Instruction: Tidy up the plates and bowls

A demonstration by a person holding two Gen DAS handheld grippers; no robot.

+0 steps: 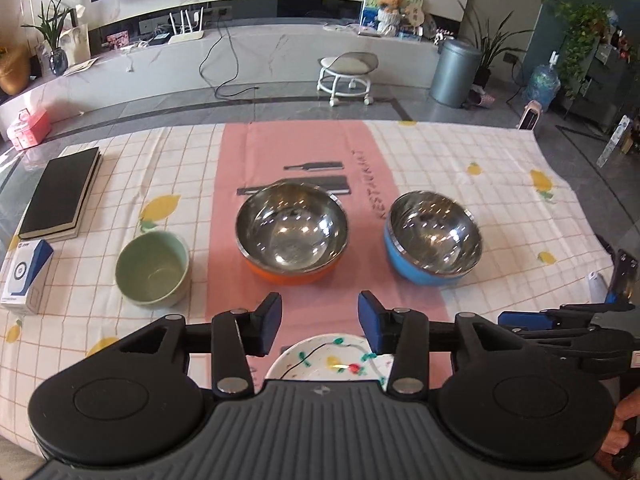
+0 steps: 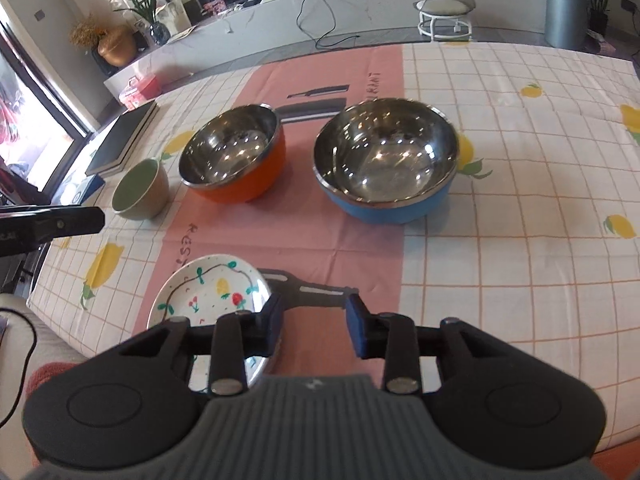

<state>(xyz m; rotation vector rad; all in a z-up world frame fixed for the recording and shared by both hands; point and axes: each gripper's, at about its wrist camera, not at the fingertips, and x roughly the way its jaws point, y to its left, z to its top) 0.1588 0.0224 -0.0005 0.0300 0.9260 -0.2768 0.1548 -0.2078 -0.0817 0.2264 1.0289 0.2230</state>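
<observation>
Your left gripper (image 1: 319, 322) is released: blue pads well apart, nothing between them, hanging above the surface (image 1: 480, 168). The painted plate (image 1: 332, 362) sits right below it, at the near edge of the pink strip, partly hidden by the gripper body.

Your right gripper (image 2: 314, 326) is also released, jaws apart and empty. In the right wrist view, the painted plate (image 2: 212, 296) lies on the cloth just beside the left finger (image 2: 272, 322), which overlaps the plate's right rim in the picture; can't tell if it touches. No pad is pressing on it.

Bowls, all upright and empty, in a row across the middle of the surface:
- green bowl (image 1: 153, 267), ceramic, on the left, on the checked lemon-print cloth.
- orange bowl (image 1: 291, 234), steel-lined, centre, on the pink strip, beyond the plate.
- blue bowl (image 1: 433, 238), steel-lined, on the right, straddling the edge of the pink strip.

The three stand apart from each other, none stacked. The plate is separate too, nearer to you than the row.

Other items: black book (image 1: 60, 194) on the far left of the surface, small white-and-blue box (image 1: 26, 276) just in front of it. In the left wrist view your right gripper shows at the right edge, and part of your hand (image 1: 624, 428) at the lower right corner.
</observation>
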